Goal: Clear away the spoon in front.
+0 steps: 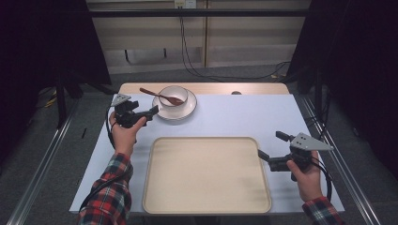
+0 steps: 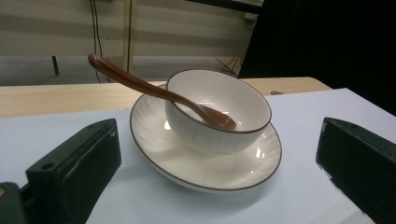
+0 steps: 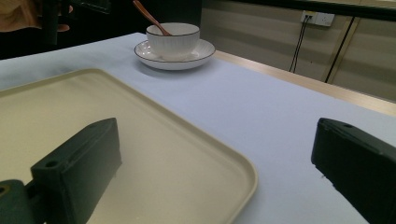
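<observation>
While both tools [image 1: 151,112] [image 1: 270,149] gape empty: round ribbed glossy bowl [image 2: 217,109], brown spoon [image 2: 154,88] inside.

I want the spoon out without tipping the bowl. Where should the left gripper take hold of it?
Probably the raised handle end of the spoon, which juts past the bowl rim over the plate. Come from the handle's side with the left gripper, fingers either side of the thin shaft; its scoop lies inside.

sleeves [image 1: 112,187]: red plaid flannel | tongs [image 1: 149,114]: black, blocky jaws, grey triangular plates, black cables
</observation>
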### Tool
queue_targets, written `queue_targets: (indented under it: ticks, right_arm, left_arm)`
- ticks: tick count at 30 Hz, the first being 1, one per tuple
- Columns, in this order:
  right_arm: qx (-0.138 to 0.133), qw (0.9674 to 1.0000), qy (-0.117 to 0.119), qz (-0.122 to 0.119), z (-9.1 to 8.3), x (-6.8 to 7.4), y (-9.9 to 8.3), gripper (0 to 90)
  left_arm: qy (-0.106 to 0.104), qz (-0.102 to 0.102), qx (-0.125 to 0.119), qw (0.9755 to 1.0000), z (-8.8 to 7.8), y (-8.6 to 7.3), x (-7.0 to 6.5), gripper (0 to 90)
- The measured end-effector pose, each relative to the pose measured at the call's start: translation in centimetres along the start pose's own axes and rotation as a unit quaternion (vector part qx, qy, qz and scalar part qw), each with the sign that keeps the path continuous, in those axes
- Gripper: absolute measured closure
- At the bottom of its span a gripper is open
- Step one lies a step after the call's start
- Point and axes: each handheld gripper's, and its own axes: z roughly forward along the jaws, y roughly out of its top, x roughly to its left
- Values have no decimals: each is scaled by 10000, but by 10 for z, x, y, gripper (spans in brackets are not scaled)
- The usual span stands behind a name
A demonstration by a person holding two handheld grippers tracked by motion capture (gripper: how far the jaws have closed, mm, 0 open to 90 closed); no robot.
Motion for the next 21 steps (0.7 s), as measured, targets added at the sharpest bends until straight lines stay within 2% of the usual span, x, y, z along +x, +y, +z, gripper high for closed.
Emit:
queue_targets:
  ticks: [9, 10, 11, 14, 16, 18, 19, 21]
  right_arm:
    - [-10, 10000, 26, 2, -3, 0, 1, 13]
    - [-24, 10000, 3, 21, -3, 0, 1, 13]
    - [-11, 10000, 16, 13, -3, 0, 1, 13]
    - [-14, 10000, 20, 8, -4, 0, 1, 13]
    - [-3, 10000, 26, 9, -4, 0, 0, 13]
    - [8, 10000, 21, 10, -4, 0, 0, 13]
    - [8, 10000, 29, 10, -3, 0, 0, 13]
    - [18, 10000, 36, 28, -3, 1, 0, 14]
  left_arm:
    - [97, -190, -43, 9998, 12, 5, 5, 0]
    - [149, -272, -87, 9995, 14, 5, 5, 0]
    - [155, -254, -55, 9995, 15, 5, 6, 0]
    - [197, -395, -91, 9990, 17, 4, 8, 0]
    - [164, -509, -160, 9984, 19, 3, 9, 0]
    - [208, -481, -78, 9986, 20, 2, 10, 0]
    - [183, -540, -135, 9983, 22, 2, 10, 0]
    - [243, -490, -110, 9984, 23, 2, 11, 0]
